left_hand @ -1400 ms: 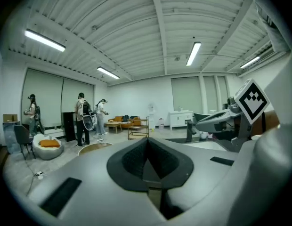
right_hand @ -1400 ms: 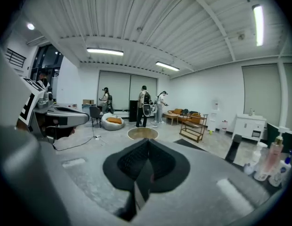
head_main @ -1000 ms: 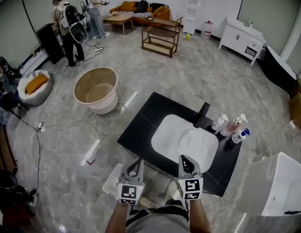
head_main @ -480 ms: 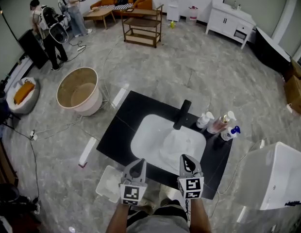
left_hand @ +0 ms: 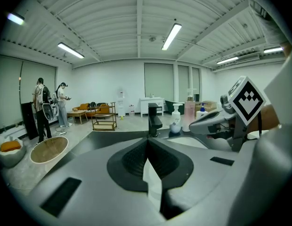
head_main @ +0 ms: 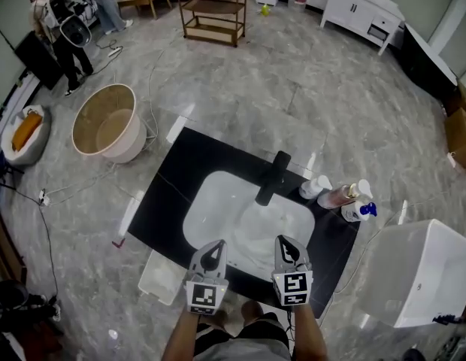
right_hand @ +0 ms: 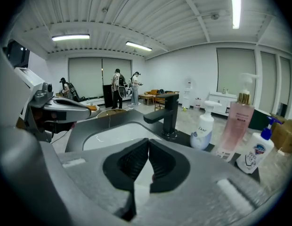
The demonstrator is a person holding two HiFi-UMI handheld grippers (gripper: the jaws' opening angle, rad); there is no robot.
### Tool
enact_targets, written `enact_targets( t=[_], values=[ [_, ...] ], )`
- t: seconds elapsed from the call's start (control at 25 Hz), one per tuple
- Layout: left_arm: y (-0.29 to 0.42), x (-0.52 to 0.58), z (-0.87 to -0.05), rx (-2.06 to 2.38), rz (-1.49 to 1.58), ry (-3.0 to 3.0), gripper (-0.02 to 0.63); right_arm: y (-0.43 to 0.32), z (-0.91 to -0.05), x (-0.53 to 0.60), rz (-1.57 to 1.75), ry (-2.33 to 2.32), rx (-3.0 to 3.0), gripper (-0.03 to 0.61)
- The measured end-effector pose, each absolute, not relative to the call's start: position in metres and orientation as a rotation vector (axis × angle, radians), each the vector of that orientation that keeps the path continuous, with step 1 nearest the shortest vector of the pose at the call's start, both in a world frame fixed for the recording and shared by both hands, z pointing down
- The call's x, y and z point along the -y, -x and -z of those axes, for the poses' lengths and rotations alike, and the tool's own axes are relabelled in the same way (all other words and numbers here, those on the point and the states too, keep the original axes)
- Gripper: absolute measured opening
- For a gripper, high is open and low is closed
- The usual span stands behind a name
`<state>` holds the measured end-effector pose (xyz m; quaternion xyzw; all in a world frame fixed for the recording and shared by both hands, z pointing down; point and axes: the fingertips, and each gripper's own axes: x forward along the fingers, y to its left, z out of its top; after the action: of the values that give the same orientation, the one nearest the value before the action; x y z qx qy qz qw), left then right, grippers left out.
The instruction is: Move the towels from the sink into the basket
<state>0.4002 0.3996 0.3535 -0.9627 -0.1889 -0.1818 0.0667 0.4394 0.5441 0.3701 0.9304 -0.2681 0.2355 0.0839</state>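
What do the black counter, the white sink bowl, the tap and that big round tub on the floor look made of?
Counter: dark stone or laminate, smooth with a slight sheen. Sink bowl: glossy white, likely ceramic. Tap: matte black with square edges, probably coated metal. Tub: smooth beige walls, likely plastic; no weave shows.

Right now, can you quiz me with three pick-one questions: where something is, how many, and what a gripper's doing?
1. Where is the round basket?
A) on the floor
B) on the counter
C) on the sofa

2. How many bottles stand by the faucet?
A) one
B) three
C) six

3. The right gripper has its jaws:
A) wide open
B) holding a bottle
C) shut, nothing between

Answers:
1 A, it sits on the grey floor.
2 B, three stand together beside the faucet.
3 C, its pads meet on nothing.
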Motion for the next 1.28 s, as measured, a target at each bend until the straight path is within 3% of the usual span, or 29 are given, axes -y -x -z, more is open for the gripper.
enact_targets(
  t=[0.12,0.2,0.4,0.76,0.96,1.28],
  values=[
    [-0.415,-0.4,-0.37,0.549,0.575,2.902,0.009,-0.455,-0.395,-0.546,-0.763,-2.758,0.824,0.003],
    [-0.422,-0.402,-0.378,0.543,0.596,2.902,0.009,-0.46,-0.416,-0.543,-0.843,-2.727,0.862,0.104],
    [-0.433,-0.403,-0.388,0.524,0.628,2.911,0.009,-0.474,-0.462,-0.536,-0.991,-2.651,0.903,0.284],
    [-0.437,-0.395,-0.409,0.472,0.696,2.927,0.009,-0.492,-0.523,-0.528,-1.146,-2.543,0.939,0.461],
    [-0.436,-0.388,-0.418,0.442,0.741,3.001,0.009,-0.494,-0.56,-0.524,-1.249,-2.473,0.943,0.495],
    [-0.439,-0.376,-0.426,0.376,0.779,3.029,0.009,-0.496,-0.604,-0.522,-1.321,-2.347,0.951,0.497]
  ],
)
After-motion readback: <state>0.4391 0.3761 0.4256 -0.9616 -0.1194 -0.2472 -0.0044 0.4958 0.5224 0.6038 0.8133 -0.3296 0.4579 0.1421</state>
